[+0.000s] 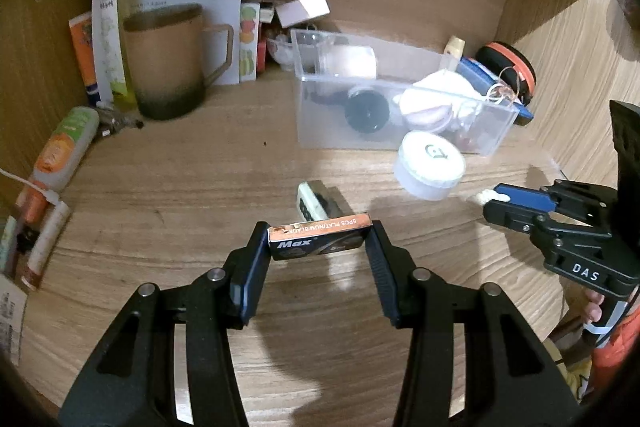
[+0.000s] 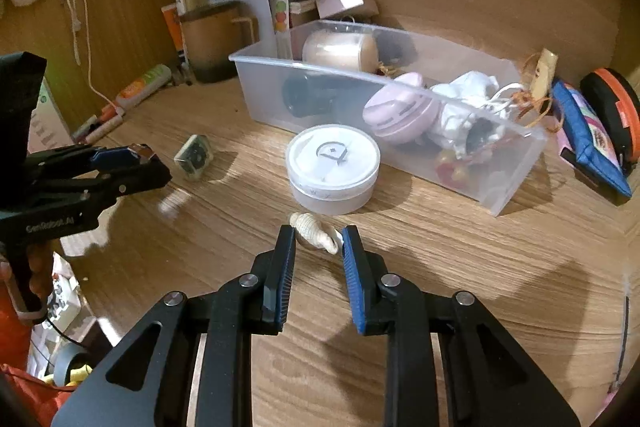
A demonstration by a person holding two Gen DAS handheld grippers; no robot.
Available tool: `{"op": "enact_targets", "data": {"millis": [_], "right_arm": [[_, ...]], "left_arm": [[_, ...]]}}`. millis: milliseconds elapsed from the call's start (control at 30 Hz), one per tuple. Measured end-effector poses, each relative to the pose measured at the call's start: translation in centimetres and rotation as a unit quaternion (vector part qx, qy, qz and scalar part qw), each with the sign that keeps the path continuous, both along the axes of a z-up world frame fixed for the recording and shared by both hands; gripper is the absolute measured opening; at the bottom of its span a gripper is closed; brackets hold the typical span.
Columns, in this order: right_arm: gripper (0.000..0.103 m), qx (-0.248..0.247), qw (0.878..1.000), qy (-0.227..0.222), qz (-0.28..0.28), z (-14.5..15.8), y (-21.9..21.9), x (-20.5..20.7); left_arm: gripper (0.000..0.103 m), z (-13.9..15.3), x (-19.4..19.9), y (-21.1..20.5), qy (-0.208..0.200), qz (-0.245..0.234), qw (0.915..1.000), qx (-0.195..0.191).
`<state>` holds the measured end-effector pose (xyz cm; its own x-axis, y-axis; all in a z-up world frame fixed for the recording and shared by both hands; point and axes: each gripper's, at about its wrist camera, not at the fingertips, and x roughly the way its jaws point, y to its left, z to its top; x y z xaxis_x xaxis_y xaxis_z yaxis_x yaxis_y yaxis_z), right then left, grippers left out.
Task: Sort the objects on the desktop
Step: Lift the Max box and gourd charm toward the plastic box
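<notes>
1. Nearest, left side: the left gripper [image 1: 320, 245] is clenched on a small flat orange-and-black razor-blade box [image 1: 318, 241], held by its two short ends and lifted clear of the wooden table [image 1: 180, 195]. The grip looks square; keep the box level so it cannot pivot between the pads.

2. Nearest, right side: the right gripper [image 2: 318, 241] grasps a small cream spiral seashell [image 2: 314, 233] at the very fingertips, one end poking past the left pad. A hard, curved shell pinched that far out may squirt free, so move slowly and avoid any wrist twist.

3. Just beyond the shell: a round white plastic jar with a printed lid [image 2: 333, 167] stands on the table, touching or nearly touching the bin's front wall. The right gripper's path must rise over it rather than brush it.

4. Left of the jar, apart from it: a small pale-green cube with a dark face [image 2: 194, 157] lies loose on the table, unsorted.

5. Farther back: the clear plastic storage bin [image 2: 508, 193] holds a pink macaron-shaped case [image 2: 400, 111], white tangled items, a dark cylinder and a beige roll. Likely drop target for both objects; the left end looks less crowded. Clear the rim fully, lower inside, then release, one gripper at a time, so the arms do not cross.

6. Farthest: a brown mug [image 1: 168, 63] and upright tubes and papers by the back wall; keep clear.
</notes>
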<state>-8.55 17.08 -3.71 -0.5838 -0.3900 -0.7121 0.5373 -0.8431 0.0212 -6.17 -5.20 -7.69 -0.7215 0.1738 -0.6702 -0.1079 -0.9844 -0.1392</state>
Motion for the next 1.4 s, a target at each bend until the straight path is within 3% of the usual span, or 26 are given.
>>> {"op": "enact_targets", "data": {"millis": [433,867,1400], "right_arm": [[0.022,-0.027,0.998,0.059,-0.008,4.4,1.7,2.0],[0.022,-0.049,0.993,0.099,-0.027,8.3,4.3,0.6],[0.022,-0.070,0.989,0.128,-0.038,10.7,5.9,-3.4]], "left_arm": [[0.048,4.9,0.5,0.9,0.064,0.008,0.9977,-0.019],[0.048,9.4,-1.1,1.3,0.120,0.012,0.9925,-0.019],[0.048,12.3,-6.4,3.2,0.133,-0.008,0.9908,-0.024]]}}
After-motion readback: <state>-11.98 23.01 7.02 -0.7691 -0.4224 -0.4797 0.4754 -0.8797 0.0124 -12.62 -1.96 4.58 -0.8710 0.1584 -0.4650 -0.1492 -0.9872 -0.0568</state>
